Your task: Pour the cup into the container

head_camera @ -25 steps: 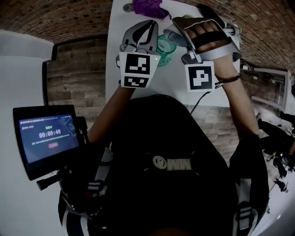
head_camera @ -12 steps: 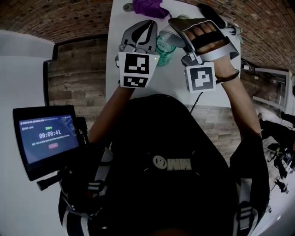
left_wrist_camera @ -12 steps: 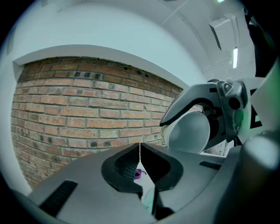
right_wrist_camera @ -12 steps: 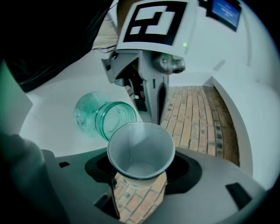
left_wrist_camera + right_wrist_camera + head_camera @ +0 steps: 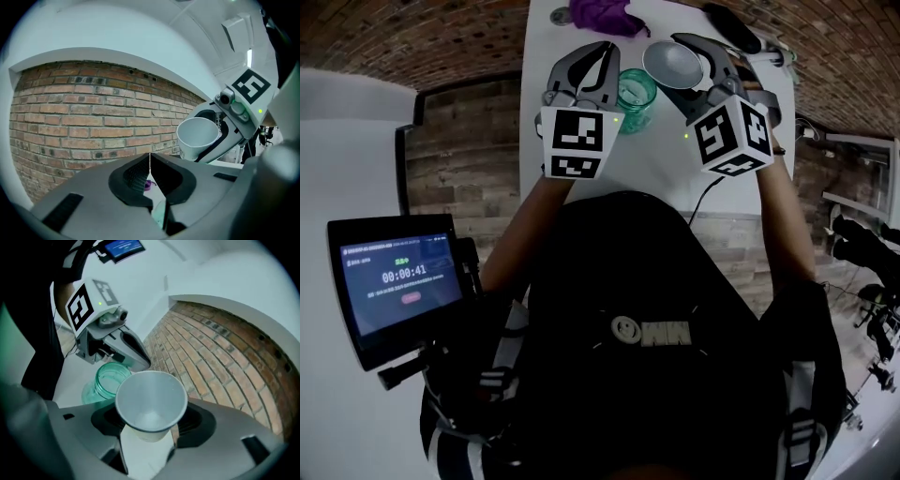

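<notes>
Right gripper (image 5: 150, 422) is clamped wide round the white cup (image 5: 151, 401), held mouth-up just beside the green jar (image 5: 108, 380) on the bench (image 5: 675, 178). Cup looks empty to us, so we judge the pour finished and only the set-down left. Left gripper (image 5: 150, 174) has its jaws together with nothing between them, next to the jar.

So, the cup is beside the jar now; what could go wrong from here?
1. The cup is close to the jar, so a careless move may knock the jar over.
2. The right gripper grips the cup low down. The wide top could tip, or the cup could slip from the fingers.
</notes>
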A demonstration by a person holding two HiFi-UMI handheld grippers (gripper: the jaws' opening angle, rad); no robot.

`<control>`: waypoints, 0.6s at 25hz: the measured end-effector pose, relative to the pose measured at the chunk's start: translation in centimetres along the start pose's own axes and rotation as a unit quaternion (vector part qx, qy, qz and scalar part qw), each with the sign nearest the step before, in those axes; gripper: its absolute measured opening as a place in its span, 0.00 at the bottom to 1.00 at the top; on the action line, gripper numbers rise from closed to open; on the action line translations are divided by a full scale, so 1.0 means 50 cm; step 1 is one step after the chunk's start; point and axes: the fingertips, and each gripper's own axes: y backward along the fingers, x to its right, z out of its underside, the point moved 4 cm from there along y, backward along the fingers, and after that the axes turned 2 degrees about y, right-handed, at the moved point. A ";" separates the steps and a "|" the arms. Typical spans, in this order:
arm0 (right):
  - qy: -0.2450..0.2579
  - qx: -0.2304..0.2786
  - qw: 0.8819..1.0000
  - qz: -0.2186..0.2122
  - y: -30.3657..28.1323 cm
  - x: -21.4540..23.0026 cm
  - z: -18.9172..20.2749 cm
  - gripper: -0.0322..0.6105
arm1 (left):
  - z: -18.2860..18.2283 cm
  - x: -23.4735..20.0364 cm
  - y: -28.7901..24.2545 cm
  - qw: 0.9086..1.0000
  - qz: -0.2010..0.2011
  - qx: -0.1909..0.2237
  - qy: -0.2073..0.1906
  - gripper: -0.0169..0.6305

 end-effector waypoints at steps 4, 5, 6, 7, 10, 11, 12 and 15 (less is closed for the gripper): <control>-0.104 0.036 0.994 0.000 0.008 0.009 0.016 0.50 | -0.003 -0.002 -0.001 1.000 0.000 -0.001 -0.004 0.03; -0.122 0.042 0.992 0.003 0.010 0.011 0.021 0.50 | -0.003 -0.003 -0.001 1.000 0.000 -0.001 -0.005 0.03; -0.140 0.048 0.989 0.007 0.012 0.012 0.027 0.50 | -0.003 -0.004 0.000 1.000 -0.001 -0.002 -0.006 0.03; -0.158 0.055 0.986 0.009 0.014 0.013 0.033 0.50 | -0.002 -0.005 0.001 1.000 -0.003 -0.003 -0.006 0.03; -0.206 0.071 0.976 0.020 0.022 0.016 0.053 0.50 | -0.002 -0.011 0.004 1.000 -0.008 -0.003 -0.007 0.03; -0.217 0.074 0.973 0.024 0.026 0.015 0.060 0.50 | -0.003 -0.013 0.005 1.000 -0.010 -0.002 -0.007 0.03; -0.229 0.075 0.970 0.027 0.029 0.013 0.069 0.50 | -0.003 -0.015 0.005 1.000 -0.012 -0.001 -0.008 0.03; -0.269 0.071 0.960 0.038 0.036 0.000 0.105 0.50 | -0.003 -0.016 0.006 1.000 -0.015 0.000 -0.010 0.03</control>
